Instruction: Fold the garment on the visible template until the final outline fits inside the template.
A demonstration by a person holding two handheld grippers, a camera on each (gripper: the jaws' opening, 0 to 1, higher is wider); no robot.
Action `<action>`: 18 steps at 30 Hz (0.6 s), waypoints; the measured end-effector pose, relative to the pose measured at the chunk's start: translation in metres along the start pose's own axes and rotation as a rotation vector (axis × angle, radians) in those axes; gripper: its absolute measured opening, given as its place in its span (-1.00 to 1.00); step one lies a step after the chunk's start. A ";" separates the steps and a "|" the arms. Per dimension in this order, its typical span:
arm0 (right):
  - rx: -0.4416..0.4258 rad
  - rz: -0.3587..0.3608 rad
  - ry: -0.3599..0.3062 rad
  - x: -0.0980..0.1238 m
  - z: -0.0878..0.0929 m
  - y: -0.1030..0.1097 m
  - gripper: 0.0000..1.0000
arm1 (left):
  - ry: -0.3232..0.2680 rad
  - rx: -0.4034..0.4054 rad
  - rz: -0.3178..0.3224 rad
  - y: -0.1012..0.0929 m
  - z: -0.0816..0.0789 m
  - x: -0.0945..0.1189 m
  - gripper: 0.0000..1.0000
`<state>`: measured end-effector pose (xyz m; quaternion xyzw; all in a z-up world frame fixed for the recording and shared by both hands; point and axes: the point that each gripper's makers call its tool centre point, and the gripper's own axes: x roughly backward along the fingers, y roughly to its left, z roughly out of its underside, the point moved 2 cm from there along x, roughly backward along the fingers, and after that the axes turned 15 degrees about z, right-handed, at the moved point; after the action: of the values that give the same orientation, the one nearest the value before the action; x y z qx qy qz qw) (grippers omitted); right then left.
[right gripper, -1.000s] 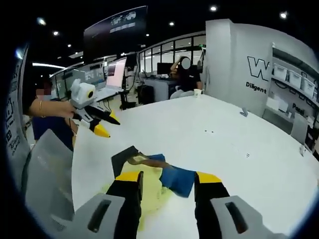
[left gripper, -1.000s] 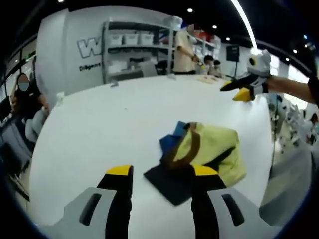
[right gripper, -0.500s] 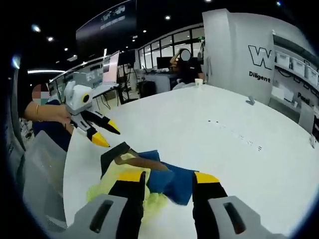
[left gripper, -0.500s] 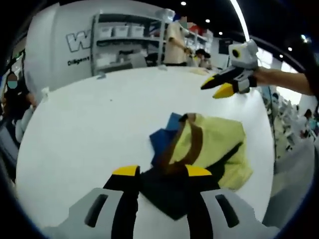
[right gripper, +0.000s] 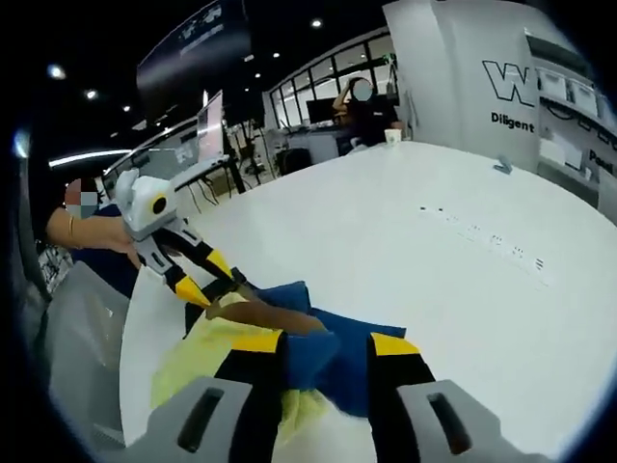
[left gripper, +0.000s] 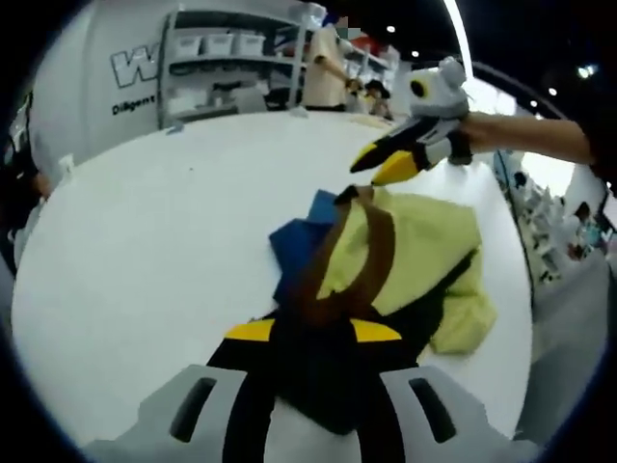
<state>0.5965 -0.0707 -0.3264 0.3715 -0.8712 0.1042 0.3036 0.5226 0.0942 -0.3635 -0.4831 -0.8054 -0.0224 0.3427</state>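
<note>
- The garment (left gripper: 405, 260), a crumpled heap of yellow-green, blue, dark navy and brown cloth, is seen lying on the white surface (left gripper: 145, 231); in the right gripper view it (right gripper: 289, 333) lies near the surface's rounded edge.
- A brown strap (left gripper: 357, 270) is seen running across the yellow-green part toward the dark navy part.
- The left gripper (left gripper: 313, 333) is held spread apart, with the dark navy edge of the garment lying between its yellow-tipped jaws; whether the cloth is touched cannot be told.
- The right gripper (right gripper: 323, 345) is likewise held apart, with blue cloth between its jaws.
- In the left gripper view the right gripper (left gripper: 390, 164) is seen above the far end of the garment, carried by a hand (left gripper: 482, 130).
- Shelving (left gripper: 231, 68) and a white wall with lettering are seen beyond the surface.
</note>
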 end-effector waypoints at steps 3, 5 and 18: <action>-0.005 -0.007 0.006 -0.005 0.004 -0.001 -0.43 | 0.016 0.005 -0.005 0.001 0.003 -0.001 -0.56; -0.037 -0.015 0.006 -0.011 0.006 -0.002 -0.44 | 0.018 0.011 0.003 0.000 0.006 -0.004 -0.57; -0.153 -0.058 0.075 -0.025 0.030 0.005 -0.51 | -0.016 0.039 0.029 0.002 0.006 -0.010 -0.67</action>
<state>0.5927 -0.0650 -0.3648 0.3681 -0.8535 0.0426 0.3665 0.5238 0.0898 -0.3741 -0.4883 -0.8013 0.0021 0.3457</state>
